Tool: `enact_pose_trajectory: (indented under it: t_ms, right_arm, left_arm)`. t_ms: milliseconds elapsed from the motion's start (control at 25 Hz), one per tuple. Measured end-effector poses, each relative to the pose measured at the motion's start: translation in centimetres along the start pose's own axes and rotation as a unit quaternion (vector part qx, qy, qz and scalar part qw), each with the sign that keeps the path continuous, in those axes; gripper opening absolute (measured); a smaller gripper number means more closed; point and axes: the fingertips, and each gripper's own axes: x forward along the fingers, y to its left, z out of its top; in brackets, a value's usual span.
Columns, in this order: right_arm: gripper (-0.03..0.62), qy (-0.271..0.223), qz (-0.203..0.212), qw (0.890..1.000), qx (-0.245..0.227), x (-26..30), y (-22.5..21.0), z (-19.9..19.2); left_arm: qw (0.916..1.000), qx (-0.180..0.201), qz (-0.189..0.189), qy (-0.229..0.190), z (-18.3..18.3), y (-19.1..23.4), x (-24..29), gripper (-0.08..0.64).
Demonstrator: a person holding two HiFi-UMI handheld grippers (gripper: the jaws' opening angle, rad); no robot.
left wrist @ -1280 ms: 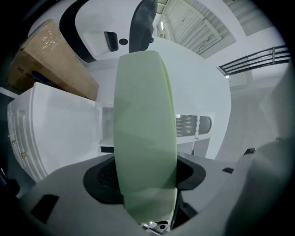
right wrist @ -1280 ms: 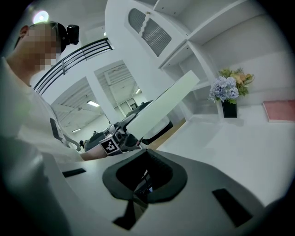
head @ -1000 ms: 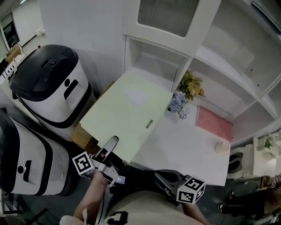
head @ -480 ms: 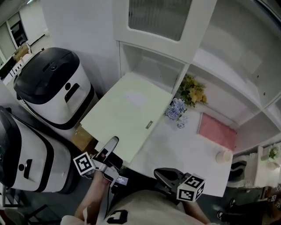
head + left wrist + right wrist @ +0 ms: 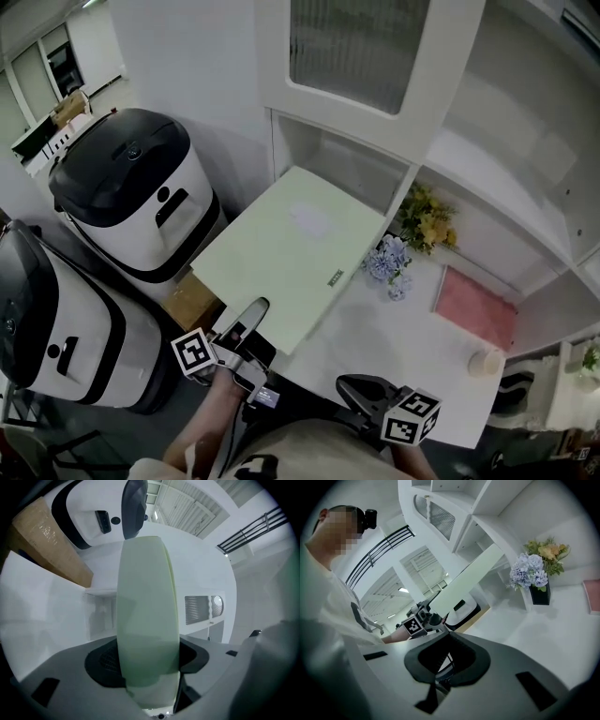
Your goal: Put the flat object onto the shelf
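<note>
The flat object is a large pale green board [image 5: 295, 253]. My left gripper [image 5: 246, 323] is shut on its near edge and holds it about level, low beside the white counter [image 5: 403, 337]. The board's far edge reaches the open lower compartment [image 5: 349, 159] of the white shelf unit. In the left gripper view the board [image 5: 147, 602] stands edge-on between the dark pads [image 5: 101, 660] of the left gripper [image 5: 147, 653]. My right gripper [image 5: 361, 386] hangs near my body with nothing in it, and its jaws look shut [image 5: 448, 641]. From the right gripper view I see the board [image 5: 468, 576] from the side.
Blue and yellow flowers [image 5: 412, 234] in a small vase stand on the counter right of the board. A pink flat pad [image 5: 478, 305] and a small cup [image 5: 485, 361] sit farther right. Two white-and-black bins [image 5: 131, 187] stand at the left, with cardboard [image 5: 187, 300] under the board.
My left gripper has carried the board a little farther toward the shelf compartment. The right gripper has shifted slightly along with my body.
</note>
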Motion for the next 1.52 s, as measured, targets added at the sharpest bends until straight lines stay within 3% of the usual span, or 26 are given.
enact_pose_trajectory:
  t_ms: [640,1280,1440,1520]
  right_arm:
    - [0.02,0.014,0.028,0.999,-0.009,0.7,-0.2,0.4]
    - [0.02,0.015,0.035,0.999,0.002,0.5,-0.6,0.7]
    - [0.02,0.023,0.037,0.999,-0.004,0.6,-0.4,0.5]
    - [0.02,0.027,0.041,0.999,-0.011,0.9,-0.4,0.4]
  left_arm:
    - [0.9997,0.013,0.001,-0.021,0.8,-0.2,0.9,0.29]
    - [0.9985,0.04,0.031,-0.02,0.3,1.3,3.9,0.291]
    - [0.9968,0.053,0.058,-0.012,0.1,2.0,4.2,0.293]
    - [0.9974,0.042,0.057,-0.011,0.1,1.6,4.1,0.295]
